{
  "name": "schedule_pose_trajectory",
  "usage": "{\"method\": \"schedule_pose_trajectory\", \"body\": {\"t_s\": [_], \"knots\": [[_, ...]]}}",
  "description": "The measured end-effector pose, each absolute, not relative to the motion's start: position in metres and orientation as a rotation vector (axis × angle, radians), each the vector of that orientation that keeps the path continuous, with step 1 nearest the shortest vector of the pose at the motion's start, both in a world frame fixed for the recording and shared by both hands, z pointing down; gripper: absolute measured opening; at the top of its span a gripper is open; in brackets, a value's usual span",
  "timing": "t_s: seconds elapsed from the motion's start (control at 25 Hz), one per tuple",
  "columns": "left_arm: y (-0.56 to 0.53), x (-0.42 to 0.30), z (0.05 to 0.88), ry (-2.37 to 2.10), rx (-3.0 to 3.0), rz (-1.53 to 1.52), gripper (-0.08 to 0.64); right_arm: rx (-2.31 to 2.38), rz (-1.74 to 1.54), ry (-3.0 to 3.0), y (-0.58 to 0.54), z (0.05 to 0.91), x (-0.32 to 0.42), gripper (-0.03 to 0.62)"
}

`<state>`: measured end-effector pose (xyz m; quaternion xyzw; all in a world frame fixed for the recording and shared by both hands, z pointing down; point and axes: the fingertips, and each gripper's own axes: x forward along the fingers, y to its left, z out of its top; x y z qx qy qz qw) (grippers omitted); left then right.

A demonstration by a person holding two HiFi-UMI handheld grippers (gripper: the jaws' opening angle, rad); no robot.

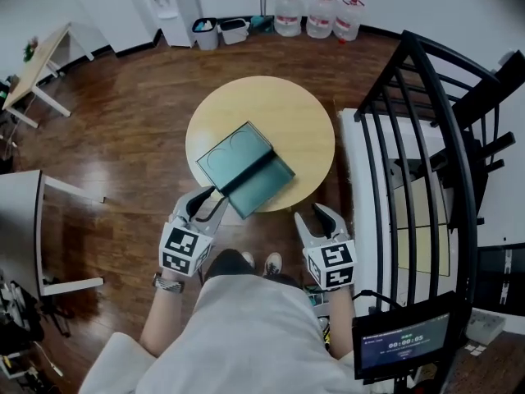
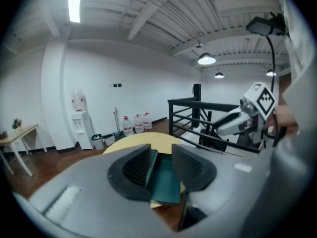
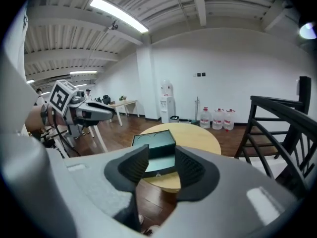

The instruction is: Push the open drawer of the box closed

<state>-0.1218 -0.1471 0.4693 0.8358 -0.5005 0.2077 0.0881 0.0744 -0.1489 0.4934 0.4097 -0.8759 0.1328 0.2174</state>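
A dark green box (image 1: 232,154) sits on a round pale wooden table (image 1: 308,109), its open drawer (image 1: 264,189) facing the person. The left gripper (image 1: 209,197) and right gripper (image 1: 312,216) hover nearby, jaws spread and empty. This looks like the approach; next, a gripper must meet the drawer front and push inward.

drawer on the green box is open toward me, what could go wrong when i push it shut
1. The box stands loose on the round table with nothing behind it, so a push could slide the whole box instead of closing the drawer.
2. The left gripper is by the drawer's left corner with jaws open; pushing there may twist the box or jam the drawer. The right gripper is off to the side, bracing nothing.
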Motion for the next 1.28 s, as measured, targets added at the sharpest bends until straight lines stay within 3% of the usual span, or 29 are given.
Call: {"method": "schedule_pose_trajectory", "body": {"t_s": [0.12,0.64,0.76,1.28], "knots": [[-0.156,-0.134,0.479,-1.498,2.453,0.693,0.144,1.036,0.384,-2.403,-0.152,0.522,0.064,0.181],[-0.238,-0.180,0.565,-1.272,2.349,0.913,0.209,0.839,0.640,-2.327,-0.157,0.650,0.017,0.193],[-0.252,-0.194,0.589,-1.194,2.283,0.959,0.248,0.796,0.614,-2.252,-0.154,0.679,0.005,0.195],[-0.274,-0.199,0.663,-0.952,2.218,1.095,0.261,0.763,0.509,-2.095,-0.168,0.731,-0.002,0.179]]}}
